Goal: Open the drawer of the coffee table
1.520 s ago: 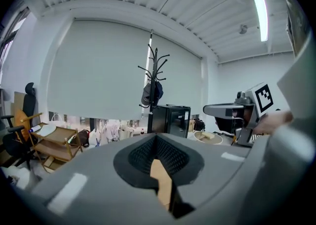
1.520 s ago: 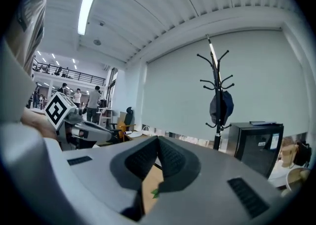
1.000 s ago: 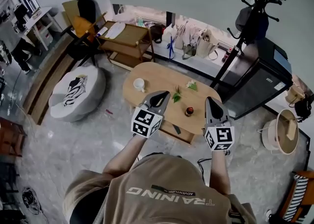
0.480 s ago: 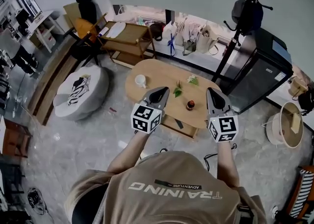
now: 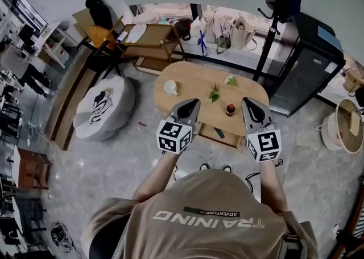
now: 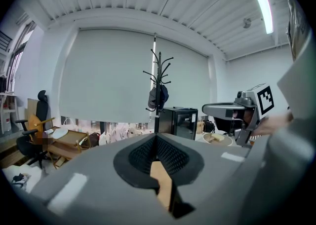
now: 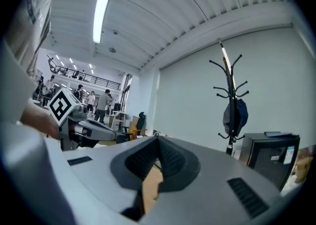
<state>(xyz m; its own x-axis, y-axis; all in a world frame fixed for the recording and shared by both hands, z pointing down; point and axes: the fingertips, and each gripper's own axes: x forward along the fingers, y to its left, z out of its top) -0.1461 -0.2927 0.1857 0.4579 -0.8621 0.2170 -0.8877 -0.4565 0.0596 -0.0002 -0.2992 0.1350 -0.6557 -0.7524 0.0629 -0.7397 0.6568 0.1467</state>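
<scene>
Drawer (image 5: 230,139) of the oval wooden desk (image 5: 190,76) is sitting under the desk's near edge, facing you and lying between your two claws in the head view. Its front is showing the same pale wood as the top, with a short dark handle (image 5: 219,133) lying slantwise across it. How far in it is sitting cannot be told from this steep angle.

On the top, a white cup (image 5: 170,87) is standing toward the left, green sprigs (image 5: 214,93) are lying near the middle, and a small dark jar (image 5: 230,109) is standing close to the near edge.

You are holding the left claw (image 5: 192,104) and the right claw (image 5: 250,104) out side by side, well apart, and neither is touching the drawer. Both are pinched fully together, with nothing between the pads.

Your shirt (image 5: 199,235) is showing "TRAINING" in large pale letters and "ADVENTURE" on a small dark patch, both upside down from the head view. The cubes (image 5: 173,137) are carrying black-and-white square markers, no words. A label on the black cabinet (image 5: 304,65) is too small to read.
</scene>
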